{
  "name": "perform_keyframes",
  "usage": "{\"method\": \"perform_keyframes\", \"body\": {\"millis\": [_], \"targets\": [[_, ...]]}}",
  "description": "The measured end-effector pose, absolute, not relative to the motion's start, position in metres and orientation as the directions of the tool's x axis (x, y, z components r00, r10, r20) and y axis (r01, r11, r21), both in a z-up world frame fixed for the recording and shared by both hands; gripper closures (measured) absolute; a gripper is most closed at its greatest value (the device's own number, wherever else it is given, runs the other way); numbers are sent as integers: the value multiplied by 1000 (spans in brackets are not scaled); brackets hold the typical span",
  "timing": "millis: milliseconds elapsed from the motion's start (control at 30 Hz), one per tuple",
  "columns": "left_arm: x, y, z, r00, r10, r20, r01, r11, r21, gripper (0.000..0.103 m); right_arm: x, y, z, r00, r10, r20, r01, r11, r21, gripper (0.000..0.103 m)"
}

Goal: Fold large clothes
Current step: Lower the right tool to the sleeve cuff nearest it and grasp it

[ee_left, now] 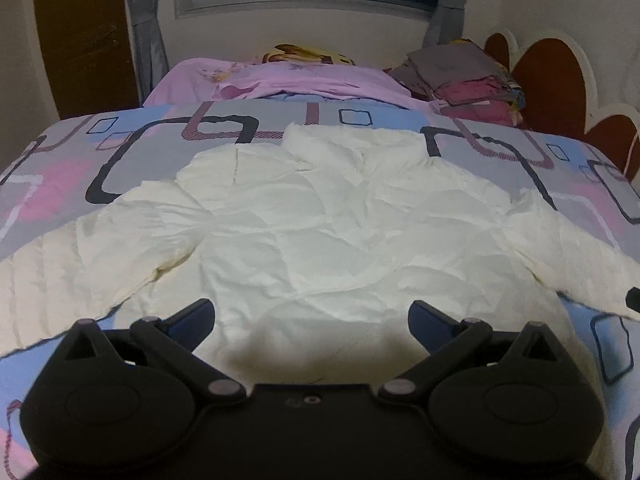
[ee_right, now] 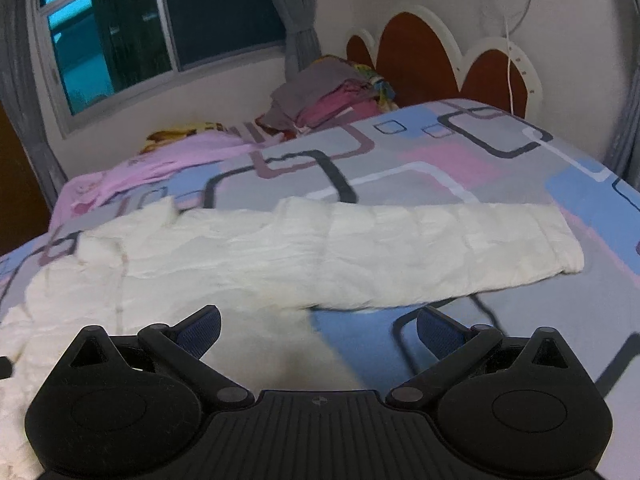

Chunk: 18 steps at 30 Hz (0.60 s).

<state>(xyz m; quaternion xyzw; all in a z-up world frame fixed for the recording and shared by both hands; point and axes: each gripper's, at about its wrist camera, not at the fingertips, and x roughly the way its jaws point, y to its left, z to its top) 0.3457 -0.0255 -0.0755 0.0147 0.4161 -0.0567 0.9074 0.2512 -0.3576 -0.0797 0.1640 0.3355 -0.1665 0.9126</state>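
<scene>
Now, one cream garment [ee_left: 320,232] is lying spread across the bed [ee_left: 72,168], both sleeves running out of frame. Two claws are hovering: left claw [ee_left: 312,316] and right claw [ee_right: 318,324], both gaping wide, gripping nothing.

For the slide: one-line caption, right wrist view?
Open right claw above cream garment, sleeve extended across patterned bedspread.

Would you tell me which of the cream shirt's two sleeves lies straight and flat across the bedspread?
The sleeve reaching toward the headboard, ahead of the right gripper, lies straight. The other sleeve, by the left gripper, is creased and angled.
</scene>
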Motion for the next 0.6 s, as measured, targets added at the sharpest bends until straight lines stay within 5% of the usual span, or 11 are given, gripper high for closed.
{"method": "perform_keyframes", "body": {"millis": [600], "targets": [[374,-94,-101,635,33,-772,43,996,77,0,251,-535,-151,567,-336,-752,635,760,140,1]]}}
